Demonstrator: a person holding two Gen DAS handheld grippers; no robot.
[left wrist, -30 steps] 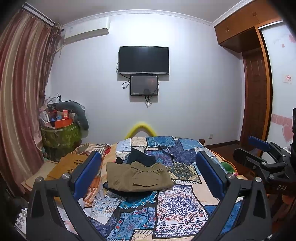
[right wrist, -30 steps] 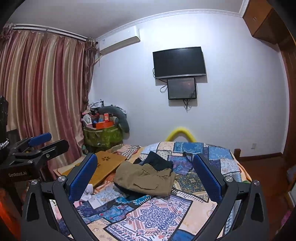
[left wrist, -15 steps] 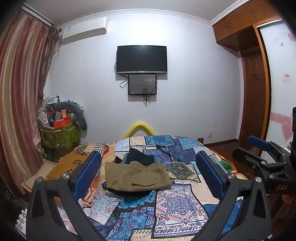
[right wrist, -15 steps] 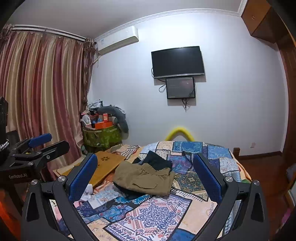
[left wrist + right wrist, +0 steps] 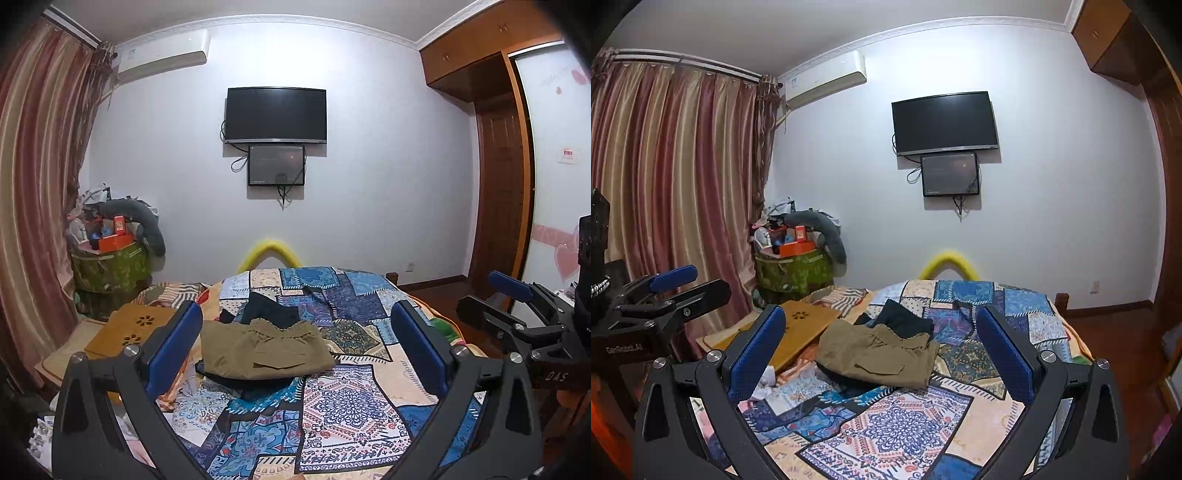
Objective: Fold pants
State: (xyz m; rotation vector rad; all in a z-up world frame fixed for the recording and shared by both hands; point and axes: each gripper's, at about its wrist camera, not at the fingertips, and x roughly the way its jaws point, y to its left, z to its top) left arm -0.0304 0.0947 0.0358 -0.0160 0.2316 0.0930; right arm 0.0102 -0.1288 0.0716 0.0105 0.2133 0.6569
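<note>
Left wrist view: the left gripper [image 5: 295,347] is held above the near end of a bed [image 5: 373,402], its blue pads wide apart with nothing between them. Khaki pants [image 5: 264,350] lie mid-bed, already folded into a compact rectangle on top of dark clothes [image 5: 275,314]. The right gripper [image 5: 517,306] shows at the right edge, well apart from the pants; whether it is spread or closed cannot be told here.

Right wrist view: the right gripper [image 5: 879,350] is also spread wide and empty, aimed at the pants [image 5: 877,354], which rest left of centre near a wooden board [image 5: 801,328]. The folding looks largely finished; at most a final tidy or another garment appears to remain.
</note>
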